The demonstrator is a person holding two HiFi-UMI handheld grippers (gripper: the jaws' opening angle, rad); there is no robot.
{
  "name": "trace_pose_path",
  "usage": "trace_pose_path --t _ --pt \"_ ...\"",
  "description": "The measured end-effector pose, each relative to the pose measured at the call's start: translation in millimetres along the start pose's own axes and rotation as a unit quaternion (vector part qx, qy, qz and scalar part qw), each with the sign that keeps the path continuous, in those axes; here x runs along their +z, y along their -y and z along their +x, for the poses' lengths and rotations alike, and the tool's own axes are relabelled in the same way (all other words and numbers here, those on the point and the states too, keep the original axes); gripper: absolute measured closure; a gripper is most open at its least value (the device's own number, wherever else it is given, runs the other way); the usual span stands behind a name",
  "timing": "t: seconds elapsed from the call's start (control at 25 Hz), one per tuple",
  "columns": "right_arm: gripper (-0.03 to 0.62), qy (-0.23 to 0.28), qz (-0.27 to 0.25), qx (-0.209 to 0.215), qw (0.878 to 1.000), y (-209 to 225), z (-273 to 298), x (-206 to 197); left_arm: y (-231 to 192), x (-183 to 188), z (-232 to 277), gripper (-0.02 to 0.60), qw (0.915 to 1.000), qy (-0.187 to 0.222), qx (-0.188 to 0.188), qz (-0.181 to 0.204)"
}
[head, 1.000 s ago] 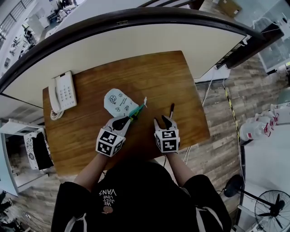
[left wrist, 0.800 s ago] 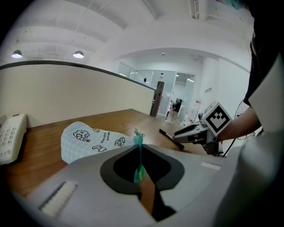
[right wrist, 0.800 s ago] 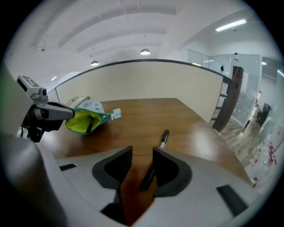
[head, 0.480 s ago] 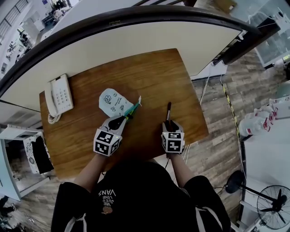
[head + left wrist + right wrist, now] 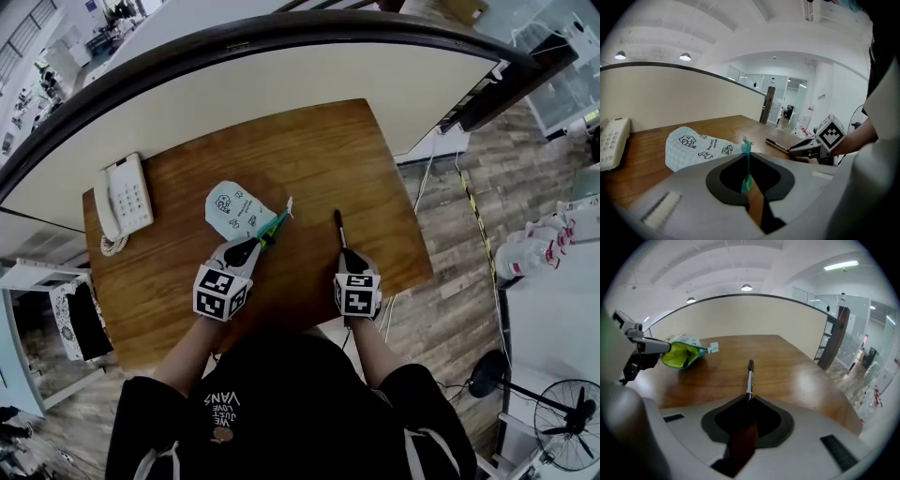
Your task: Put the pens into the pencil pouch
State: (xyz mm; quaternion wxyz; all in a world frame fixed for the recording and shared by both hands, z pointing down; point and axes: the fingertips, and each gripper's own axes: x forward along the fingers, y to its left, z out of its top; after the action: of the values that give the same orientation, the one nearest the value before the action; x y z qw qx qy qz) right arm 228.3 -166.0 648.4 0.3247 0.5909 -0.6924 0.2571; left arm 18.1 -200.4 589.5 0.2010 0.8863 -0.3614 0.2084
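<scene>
1. The pencil pouch (image 5: 230,208), pale with small doodles, lay on the wooden surface (image 5: 309,150) left of the middle, not far from the telephone (image 5: 125,199) at the left edge.
2. The left claw (image 5: 253,246) was pressed together on the pouch's teal zip edge (image 5: 746,164), pinching the corner nearest the person. The right gripper view showed why: the lifted edge held the mouth gaping, with the yellow-green lining visible and the opening turned toward the right-hand side.
3. The black pen (image 5: 337,228) lay right of the middle, toward the near edge, well apart from the pouch and pointing away from the person.
4. The right claw (image 5: 349,259) had just been closing, with the pen's near end between its jaws. In the right gripper view it pinched that end, and the rest of the barrel ran straight out ahead, low over the wood.
5. Gripping the pen by its end probably left the long free part to go into the pouch first.
6. No pen could be made out inside the pouch, so the task seemed to be at its pick-up step.
</scene>
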Motion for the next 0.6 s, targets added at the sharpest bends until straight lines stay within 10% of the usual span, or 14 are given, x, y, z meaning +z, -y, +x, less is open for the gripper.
trace_pose_path --t 0.6 --pt "0.525 0.028 -0.077 0.132 0.988 -94.8 -43.0 4.5 0.5 5.4 -5.7 0.549 0.9999 0.012 -0.010 0.005"
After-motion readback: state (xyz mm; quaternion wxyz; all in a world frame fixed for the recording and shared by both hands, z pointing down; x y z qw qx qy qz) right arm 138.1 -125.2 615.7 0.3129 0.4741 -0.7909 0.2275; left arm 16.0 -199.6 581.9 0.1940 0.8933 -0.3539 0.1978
